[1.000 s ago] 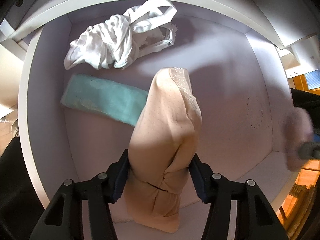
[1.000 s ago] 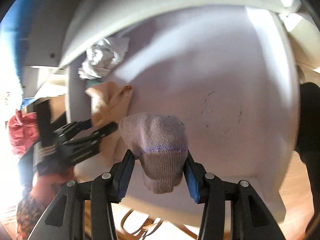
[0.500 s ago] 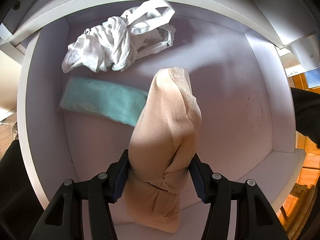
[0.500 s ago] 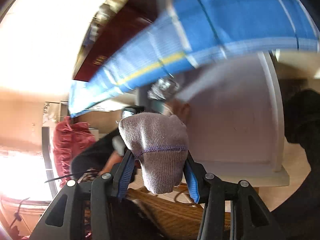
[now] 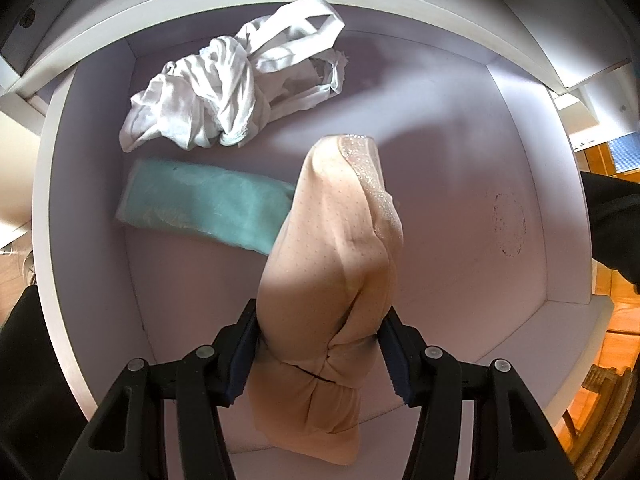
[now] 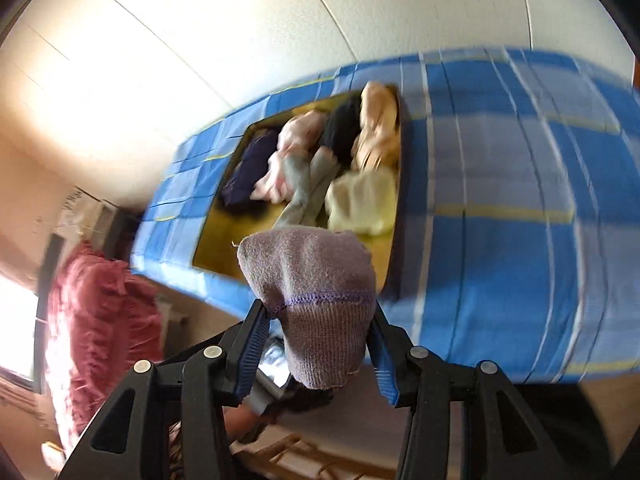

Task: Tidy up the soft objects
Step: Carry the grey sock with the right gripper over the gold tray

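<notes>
Left gripper (image 5: 318, 356) clamps the peach garment (image 5: 336, 264) over the white drawer (image 5: 48, 184), beside the teal cloth (image 5: 204, 204). Right gripper (image 6: 316, 350) pinches a mauve sock (image 6: 316, 300), well apart from that drawer. Both look light and floppy; mid-bunch grips should hold.

The left wrist view is sharp and evenly lit; soft daylight falls into the white drawer (image 5: 460, 208), and the peach garment (image 5: 336, 264) casts a faint shadow just beyond itself on the drawer's floor. Fisheye bending curves the drawer's rim. The right wrist view is smeared by motion: the blue checked cloth (image 6: 500, 208) streaks, while the mauve sock (image 6: 316, 304) stays crisp. Glare washes out the wall left of that cloth.
</notes>
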Tool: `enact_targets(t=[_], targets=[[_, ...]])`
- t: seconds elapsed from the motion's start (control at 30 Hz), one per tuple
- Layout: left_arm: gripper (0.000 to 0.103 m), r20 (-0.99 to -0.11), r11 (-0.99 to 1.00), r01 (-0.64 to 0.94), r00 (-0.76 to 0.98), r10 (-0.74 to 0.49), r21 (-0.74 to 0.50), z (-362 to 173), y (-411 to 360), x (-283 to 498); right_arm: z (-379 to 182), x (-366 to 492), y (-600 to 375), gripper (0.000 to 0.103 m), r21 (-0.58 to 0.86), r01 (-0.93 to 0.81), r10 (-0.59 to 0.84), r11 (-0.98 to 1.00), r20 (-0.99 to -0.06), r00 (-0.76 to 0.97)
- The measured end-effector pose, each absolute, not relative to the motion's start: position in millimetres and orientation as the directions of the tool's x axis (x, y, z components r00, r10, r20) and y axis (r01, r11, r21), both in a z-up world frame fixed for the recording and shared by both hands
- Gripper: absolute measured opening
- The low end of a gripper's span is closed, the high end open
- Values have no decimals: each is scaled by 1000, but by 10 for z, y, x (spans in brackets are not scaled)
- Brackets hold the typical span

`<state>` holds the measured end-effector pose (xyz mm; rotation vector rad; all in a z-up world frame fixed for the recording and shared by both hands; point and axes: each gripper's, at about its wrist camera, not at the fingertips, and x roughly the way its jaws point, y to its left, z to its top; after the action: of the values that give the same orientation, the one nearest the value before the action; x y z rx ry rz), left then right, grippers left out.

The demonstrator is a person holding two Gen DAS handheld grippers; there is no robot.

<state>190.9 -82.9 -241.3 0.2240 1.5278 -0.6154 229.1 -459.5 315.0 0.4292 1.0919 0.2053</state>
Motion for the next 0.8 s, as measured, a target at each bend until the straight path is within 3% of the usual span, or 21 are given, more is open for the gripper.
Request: enact_targets(t=[0.33,0.8], targets=[[57,-969,828,508,-69,-236,-238,-2393,-861,1905,3008,2919,-4206,48,233,-14,226,972,-926,304],[57,-967,828,504,-75,-243,-247,-2415,-842,1905,2530,3247,-4048,48,153,-4,151,988,-973,176]])
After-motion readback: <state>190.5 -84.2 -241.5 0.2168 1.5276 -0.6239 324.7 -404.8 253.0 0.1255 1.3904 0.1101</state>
